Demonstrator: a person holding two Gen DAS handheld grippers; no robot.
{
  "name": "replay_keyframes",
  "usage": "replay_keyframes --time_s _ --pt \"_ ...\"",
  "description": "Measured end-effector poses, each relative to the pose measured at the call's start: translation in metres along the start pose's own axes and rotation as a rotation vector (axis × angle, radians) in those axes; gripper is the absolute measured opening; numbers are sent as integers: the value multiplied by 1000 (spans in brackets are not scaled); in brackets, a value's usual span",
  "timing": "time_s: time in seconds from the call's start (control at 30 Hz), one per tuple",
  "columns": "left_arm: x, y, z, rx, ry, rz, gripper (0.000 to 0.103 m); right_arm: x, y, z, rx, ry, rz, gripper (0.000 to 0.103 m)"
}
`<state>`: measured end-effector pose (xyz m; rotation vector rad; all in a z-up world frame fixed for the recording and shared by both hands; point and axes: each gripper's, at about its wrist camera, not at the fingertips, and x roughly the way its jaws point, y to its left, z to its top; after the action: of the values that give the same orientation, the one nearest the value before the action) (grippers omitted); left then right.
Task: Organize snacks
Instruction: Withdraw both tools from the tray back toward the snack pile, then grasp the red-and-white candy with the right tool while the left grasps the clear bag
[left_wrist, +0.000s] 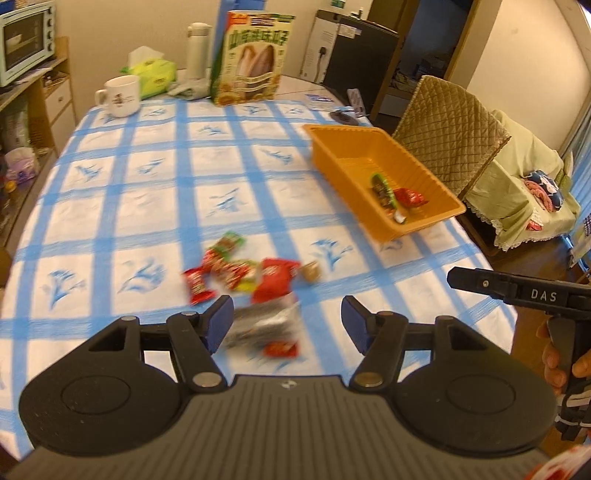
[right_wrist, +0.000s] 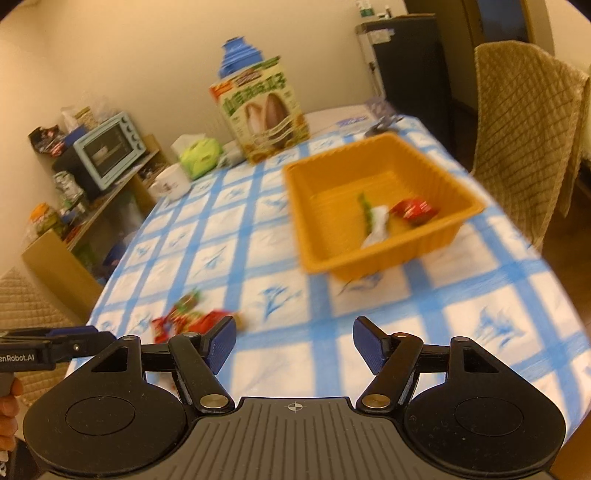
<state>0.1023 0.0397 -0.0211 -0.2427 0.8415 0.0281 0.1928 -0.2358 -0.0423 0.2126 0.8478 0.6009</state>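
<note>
Both views are smeared by motion, so the wrappers in the loose snack pile (left_wrist: 243, 277) blur together; about five red and green packets can be made out, plus a clear dark-filled bag (left_wrist: 264, 325) and one small red packet (left_wrist: 282, 349) partly hidden behind the left tongs (left_wrist: 287, 323). In the right wrist view the same pile is cut off by the tongs' left finger.

One orange tray (left_wrist: 402, 221) sits on the desk (left_wrist: 147, 206) at about two o'clock from the pile, well apart from it. It holds two snacks: a green-edged packet (left_wrist: 384, 192) and a red one (left_wrist: 408, 195), touching.

The left tongs hang released over the pile's near edge, angled downward, nothing between the pads. The right tongs (right_wrist: 294, 343) are also released and empty, tilted down over bare cloth, with the tray at twelve o'clock. A hand (left_wrist: 565, 363) grips the right tool's handle at the left view's edge.

One mug, one tall seed box and one tissue pack stand at the far end.
</note>
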Motion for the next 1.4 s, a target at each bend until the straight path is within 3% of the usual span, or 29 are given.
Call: replay_keyframes --time_s 0.43,0.97,1.23,1.4 --pt "-19 54 -36 -26 20 78 61 33 62 -33 -83 88 56 70" --pt "22 52 -38 46 80 75 61 78 84 -50 -145 191 74 70" --pt "33 63 -36 37 109 102 61 113 106 -59 -235 237 65 70" --pt "37 73 -36 21 121 124 61 133 118 -62 -283 231 35 62"
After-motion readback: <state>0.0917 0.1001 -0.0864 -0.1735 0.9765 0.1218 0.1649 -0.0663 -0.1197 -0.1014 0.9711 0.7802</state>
